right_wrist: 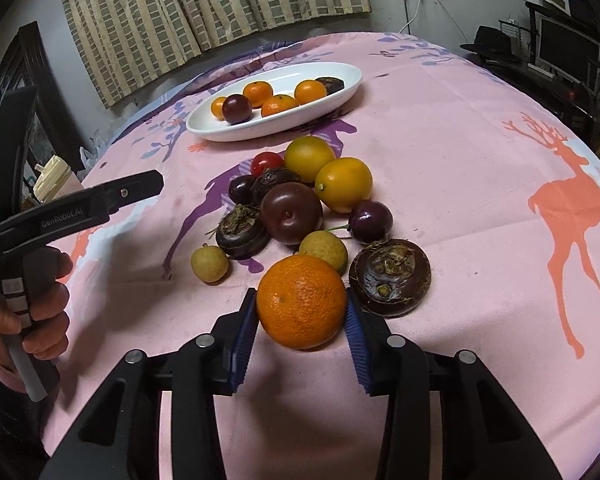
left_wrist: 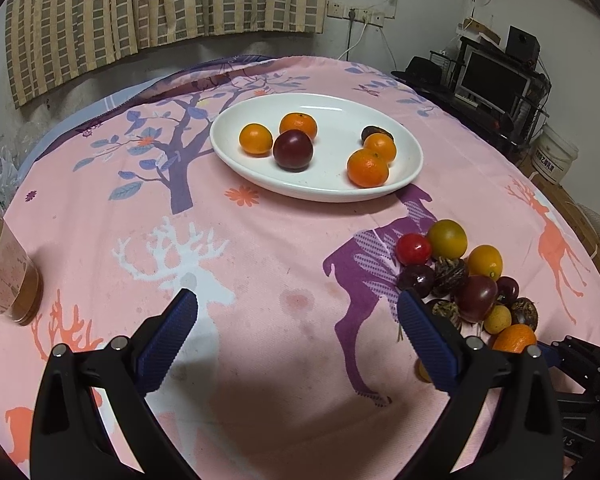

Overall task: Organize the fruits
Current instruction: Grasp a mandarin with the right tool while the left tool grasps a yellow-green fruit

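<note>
A mandarin point(right_wrist: 302, 302) sits on the pink cloth of the worktop point(right_wrist: 440, 128), clamped between the blue fingers point(right_wrist: 244, 336) of the right gripper point(right_wrist: 302, 320), at the near edge of the loose fruit pile point(right_wrist: 296, 208). The left gripper point(left_wrist: 298, 312) hangs wide and empty. The white oval dish point(left_wrist: 412, 160) beyond holds mandarins and dark plums.

Dim, warm indoor light from above — soft near shadows, glare on the white plate point(left_wrist: 414, 160), dark bowed fisheye edges.
</note>
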Tool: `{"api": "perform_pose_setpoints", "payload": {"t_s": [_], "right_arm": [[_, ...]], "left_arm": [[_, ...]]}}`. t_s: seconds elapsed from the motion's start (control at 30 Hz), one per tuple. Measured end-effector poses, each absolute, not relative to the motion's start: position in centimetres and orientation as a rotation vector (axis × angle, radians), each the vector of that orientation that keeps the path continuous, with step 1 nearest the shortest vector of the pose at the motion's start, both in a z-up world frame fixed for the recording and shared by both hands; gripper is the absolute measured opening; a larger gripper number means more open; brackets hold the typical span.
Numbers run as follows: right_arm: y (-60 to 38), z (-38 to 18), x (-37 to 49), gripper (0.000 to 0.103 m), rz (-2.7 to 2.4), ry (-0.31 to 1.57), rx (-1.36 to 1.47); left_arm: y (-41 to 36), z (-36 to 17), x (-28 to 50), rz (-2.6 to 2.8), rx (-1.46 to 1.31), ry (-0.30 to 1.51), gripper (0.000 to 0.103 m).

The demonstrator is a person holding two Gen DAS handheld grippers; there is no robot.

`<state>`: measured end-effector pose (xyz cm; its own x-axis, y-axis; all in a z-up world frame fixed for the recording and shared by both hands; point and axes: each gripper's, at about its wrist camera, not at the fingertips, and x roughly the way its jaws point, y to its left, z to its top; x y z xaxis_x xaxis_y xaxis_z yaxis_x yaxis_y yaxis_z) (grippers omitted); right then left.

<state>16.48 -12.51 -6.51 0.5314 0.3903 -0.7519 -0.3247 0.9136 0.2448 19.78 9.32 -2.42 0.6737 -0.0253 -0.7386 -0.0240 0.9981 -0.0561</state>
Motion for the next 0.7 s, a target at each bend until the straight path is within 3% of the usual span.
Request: {"api": "perform_pose_setpoints", "payload": {"t_s": [0.3,0.33,0.4,0.5,0.7], "right_arm": [[-16.1,-5.5,15.9,0.042,0.462,0.781,0.298],[-16.2,-5.6,16.1,0.042,0.471,0.792,0.309],[-16.2,-5.8,16.4,0.042,0.485,0.811,0.322],[-16.2,-5.6,16.2,0.043,0.492,0.798,0.317],[-16.5,-5.8,16.4,0.043,0.506,0.802,0.336]], "left_arm": [[6.0,-2.7,18.4,-0.271,-0.040,0.847,0.096],[5.3,-2.8,18.1,-0.302,-0.020,0.848,0.093],[3.8,-3.4,17.8,-0.362,0.023,0.868,0.075],[2.3,-4.5,17.8,-0.392,0.058,0.902,0.061],[1.4,-5.7,18.1,-0.394,0.070,0.937,0.050]]}}
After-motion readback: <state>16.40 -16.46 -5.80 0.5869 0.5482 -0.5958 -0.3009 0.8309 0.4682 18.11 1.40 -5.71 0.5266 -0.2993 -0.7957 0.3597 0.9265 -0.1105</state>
